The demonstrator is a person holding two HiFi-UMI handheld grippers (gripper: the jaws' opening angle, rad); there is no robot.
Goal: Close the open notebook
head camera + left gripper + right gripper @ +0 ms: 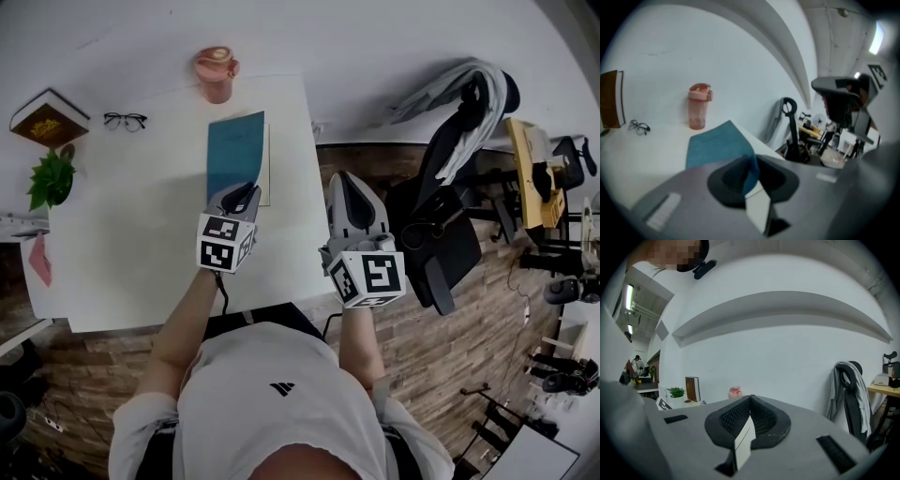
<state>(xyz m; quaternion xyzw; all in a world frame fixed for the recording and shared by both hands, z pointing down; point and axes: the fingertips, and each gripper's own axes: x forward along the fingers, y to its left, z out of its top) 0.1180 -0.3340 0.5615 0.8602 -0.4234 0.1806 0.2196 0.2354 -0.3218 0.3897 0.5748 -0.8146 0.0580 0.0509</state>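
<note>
From the head view I see the notebook (234, 150) on the right part of the white table (131, 244). Its teal cover faces up and a thin strip of white pages shows along its 3 o'clock edge. The cover's near corner tapers down toward 6 o'clock, right to the tips of the left gripper (242, 195).

In the left gripper view, the left gripper (752, 161) has its jaws a little apart. The teal corner of the notebook (719, 145) shows in the narrow slit between them. I cannot tell whether either pad touches the cover.

The right gripper (349, 187) hangs at 3 o'clock of the left one, just off the table's right edge. In the right gripper view, the right gripper (750, 399) has its jaws pressed together with nothing between them.

A pink cup (217, 73) stands upright at 12 o'clock of the notebook, just beyond its far edge. A pair of glasses (125, 120) lies at 10 o'clock of the notebook, well apart from it. A brown book (47, 119) sits farther out at 9 o'clock of the glasses. A small green plant (52, 178) stands at 6 o'clock of that book. At 3 o'clock of the table stands a black office chair (450, 216) with a grey garment (450, 84) draped over its back.
</note>
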